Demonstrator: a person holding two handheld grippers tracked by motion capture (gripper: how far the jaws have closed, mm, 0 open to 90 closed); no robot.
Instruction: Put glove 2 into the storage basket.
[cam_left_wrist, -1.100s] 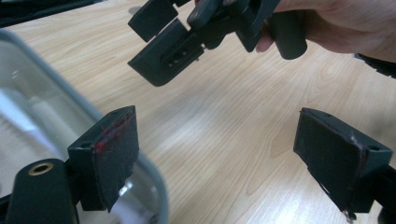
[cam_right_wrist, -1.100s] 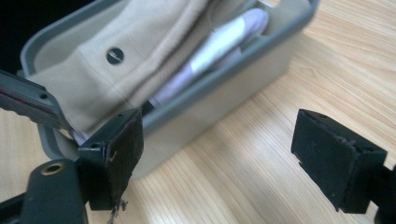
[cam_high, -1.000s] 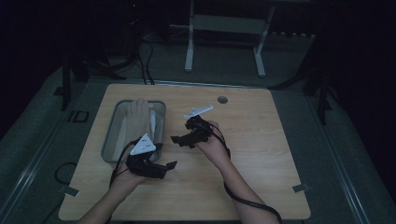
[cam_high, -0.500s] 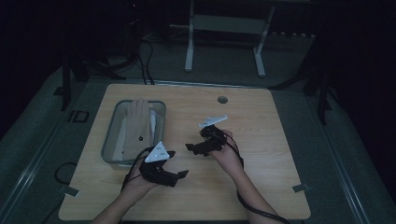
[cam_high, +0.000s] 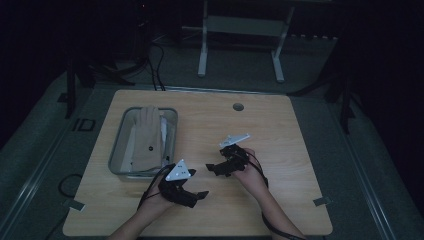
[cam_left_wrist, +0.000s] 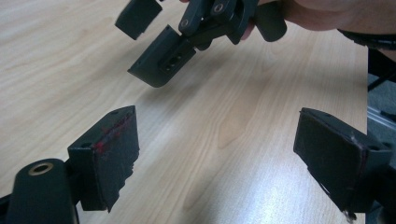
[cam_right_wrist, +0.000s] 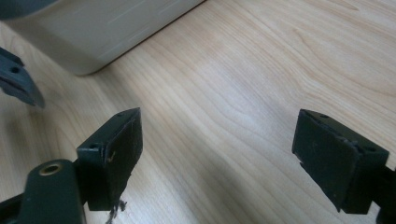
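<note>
The high view is dim and underexposed: the room around the table (cam_high: 280, 130) sinks into near black, and fine detail is grainy. Both gripper views are far brighter, with soft whitish glare on the wood grain and faint, diffuse shadows under the jaws. The near jaws look slightly soft, and the far bin (cam_right_wrist: 107, 28) is blurred.

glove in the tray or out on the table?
In. The beige glove lies flat inside the grey tray at the table's left; both grippers hover open over bare wood, nothing between their jaws.
</note>
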